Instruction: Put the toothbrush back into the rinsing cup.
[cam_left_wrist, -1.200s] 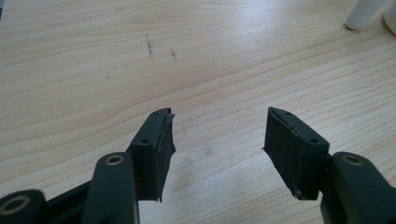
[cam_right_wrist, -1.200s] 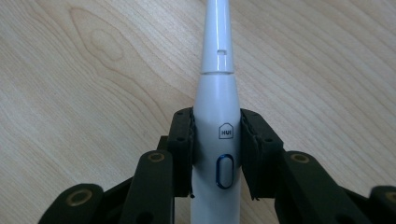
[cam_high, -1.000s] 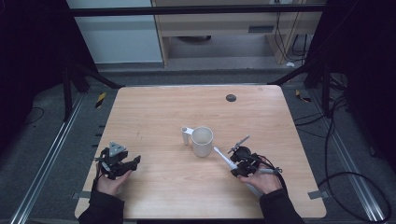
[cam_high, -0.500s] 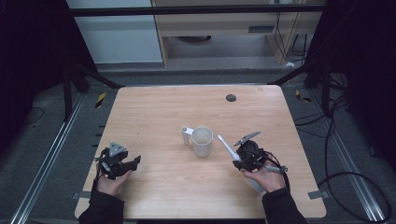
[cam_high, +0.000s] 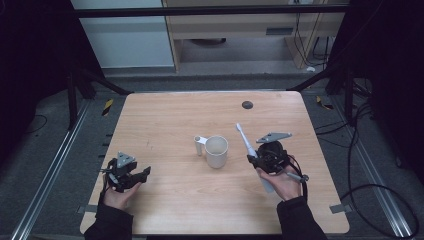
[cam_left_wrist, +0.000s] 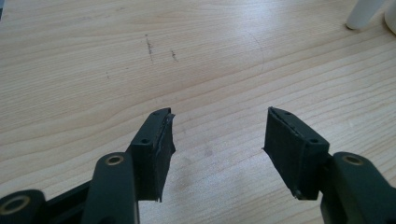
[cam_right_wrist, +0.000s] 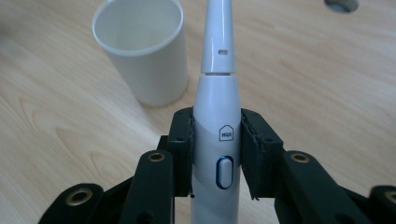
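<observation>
A white electric toothbrush with a blue-ringed button stands between the pads of my right gripper, which is shut on its handle. In the high view the toothbrush rises off the table, its head pointing away, held by the right gripper just right of a white cup. The cup is empty and upright, with a handle to its left. My left gripper stands open over bare wood, nothing between its pads; in the high view the left gripper sits near the table's front left.
The wooden table has a dark round hole near its far edge. Faint pencil marks lie ahead of the left gripper. Metal rails and cables run on the floor around the table.
My right gripper has lifted the toothbrush off the table and tipped it more upright beside the cup. The left gripper has stayed in place.
</observation>
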